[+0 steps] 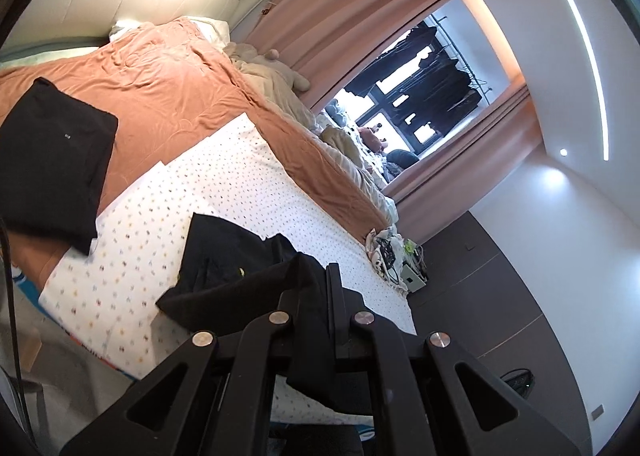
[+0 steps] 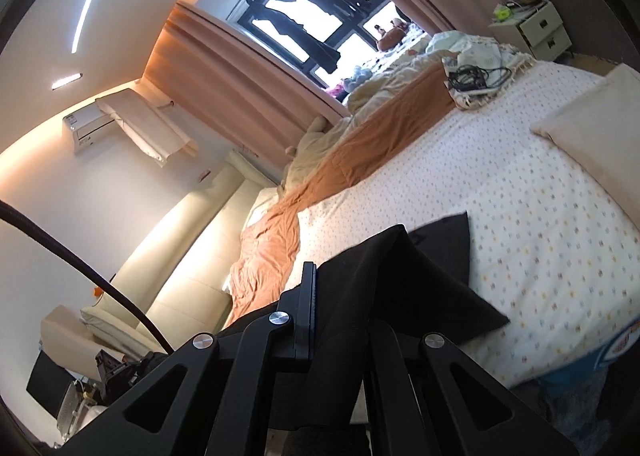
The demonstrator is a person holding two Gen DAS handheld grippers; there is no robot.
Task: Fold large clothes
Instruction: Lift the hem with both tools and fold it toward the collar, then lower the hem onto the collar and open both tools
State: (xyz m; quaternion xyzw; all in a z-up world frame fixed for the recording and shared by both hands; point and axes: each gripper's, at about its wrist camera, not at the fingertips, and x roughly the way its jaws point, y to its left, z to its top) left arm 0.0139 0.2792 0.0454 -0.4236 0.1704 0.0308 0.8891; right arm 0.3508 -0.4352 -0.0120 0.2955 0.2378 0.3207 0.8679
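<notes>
On the far left of the bed, a folded black garment (image 1: 56, 159) lies on the orange blanket (image 1: 168, 87). Nearer, on the dotted sheet (image 1: 248, 183), the black clothing (image 1: 232, 276) being folded lies rumpled. The left gripper (image 1: 314, 288) is clenched on one edge of it; the right gripper (image 2: 340, 288) is clenched on another, lifting the cloth into a ridge. A cream pillow (image 2: 592, 143) sits far right.

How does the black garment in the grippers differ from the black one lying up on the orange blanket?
The held black garment is rumpled and partly lifted off the dotted sheet; the folded black garment lies flat in a neat rectangle. The held one is clamped by the left gripper and right gripper; nothing touches the folded one. It rests mostly on the orange blanket. Both are plain black cloth.
</notes>
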